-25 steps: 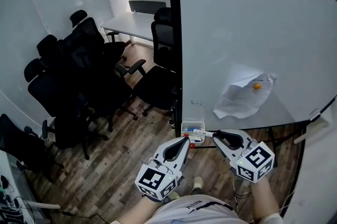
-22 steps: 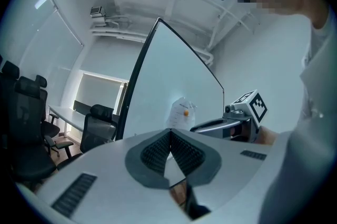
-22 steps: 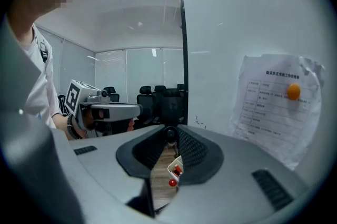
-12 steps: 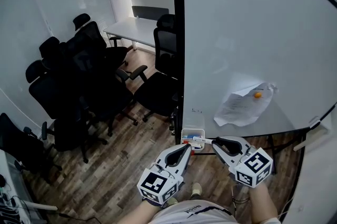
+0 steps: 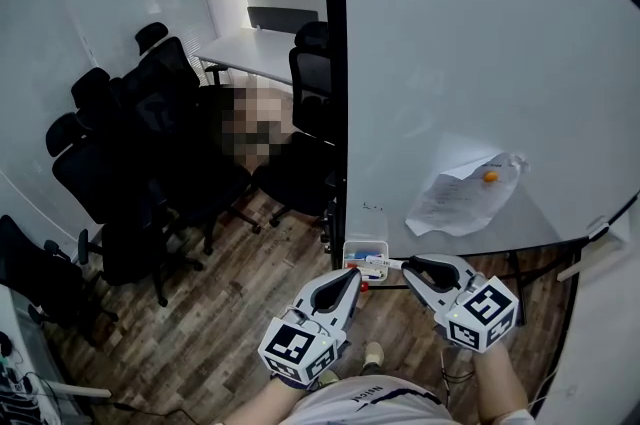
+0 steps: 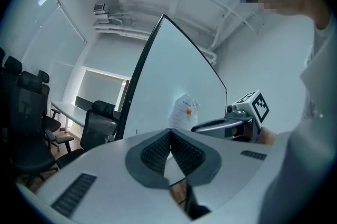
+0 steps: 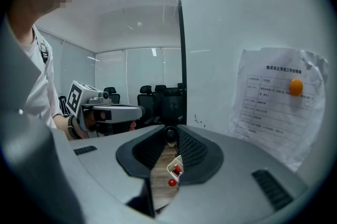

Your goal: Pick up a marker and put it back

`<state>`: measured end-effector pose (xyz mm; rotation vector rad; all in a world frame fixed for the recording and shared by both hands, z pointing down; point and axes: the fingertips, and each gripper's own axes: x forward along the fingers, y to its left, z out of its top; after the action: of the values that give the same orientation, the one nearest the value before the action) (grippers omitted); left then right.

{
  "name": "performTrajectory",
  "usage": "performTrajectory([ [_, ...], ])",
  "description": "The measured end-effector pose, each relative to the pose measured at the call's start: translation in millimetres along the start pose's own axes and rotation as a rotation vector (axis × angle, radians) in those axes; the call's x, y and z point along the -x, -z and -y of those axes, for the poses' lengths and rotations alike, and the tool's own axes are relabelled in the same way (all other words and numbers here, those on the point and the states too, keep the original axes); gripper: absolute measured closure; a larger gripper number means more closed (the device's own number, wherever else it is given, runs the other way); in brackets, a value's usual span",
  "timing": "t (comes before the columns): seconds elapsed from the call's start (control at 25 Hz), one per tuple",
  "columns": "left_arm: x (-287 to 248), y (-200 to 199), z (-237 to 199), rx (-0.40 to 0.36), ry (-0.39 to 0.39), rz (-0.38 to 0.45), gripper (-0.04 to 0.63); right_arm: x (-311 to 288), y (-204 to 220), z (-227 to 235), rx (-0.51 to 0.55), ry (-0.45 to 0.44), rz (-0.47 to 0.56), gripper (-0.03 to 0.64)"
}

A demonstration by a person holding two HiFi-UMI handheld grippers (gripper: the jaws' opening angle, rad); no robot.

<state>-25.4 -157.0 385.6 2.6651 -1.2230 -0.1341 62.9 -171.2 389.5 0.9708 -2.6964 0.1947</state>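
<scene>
Right tool [image 5: 405, 263]: jaws partly closed on a marker [image 5: 385, 262], gripped at the tips. From the head view, the white barrel sticks out past the tips toward the small white tray [image 5: 366, 242] at the lower left corner of the whiteboard [image 5: 480, 63]. The marker's free end lies over the tray. We cannot tell whether it touches the tray or its contents. In the right gripper view the marker shows end-on as a dark round face between the pads, with the tray below it.

Left tool [image 5: 352, 273]: jaws closed, pad tips meeting, nothing between them. It sits level, just beside the right tool and just below the tray.

The tray holds a few other items, red and blue, too small to identify. A small red round piece [image 5: 363, 285] shows just under the tray.

A crumpled printed sheet [image 5: 455, 198] is on the whiteboard, pinned by an orange magnet [image 5: 489, 177]. Black office chairs [image 5: 150, 143] stand on the wood floor [image 5: 230, 303] to the left of the board.
</scene>
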Motion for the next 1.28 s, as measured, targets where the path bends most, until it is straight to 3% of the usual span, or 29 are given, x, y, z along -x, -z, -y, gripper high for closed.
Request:
performTrajectory([
  [0.24, -3, 4, -12, 0.014, -0.023, 0.007, 0.584, -12, 6, 11, 0.008, 0.017, -0.017, 0.538],
  [0.52, -15, 33, -26, 0.037, -0.064, -0.031, 0.584, -36, 48, 38, -0.03, 0.029, -0.072, 0.538],
  [0.88, -25, 63, -50, 0.046, -0.136, -0.115, 0.584, -90, 108, 63, -0.085, -0.038, -0.103, 0.537],
  [1.28, -25, 76, -70, 0.053, -0.226, -0.157, 0.584, -140, 145, 64, -0.099, -0.115, -0.134, 0.537],
])
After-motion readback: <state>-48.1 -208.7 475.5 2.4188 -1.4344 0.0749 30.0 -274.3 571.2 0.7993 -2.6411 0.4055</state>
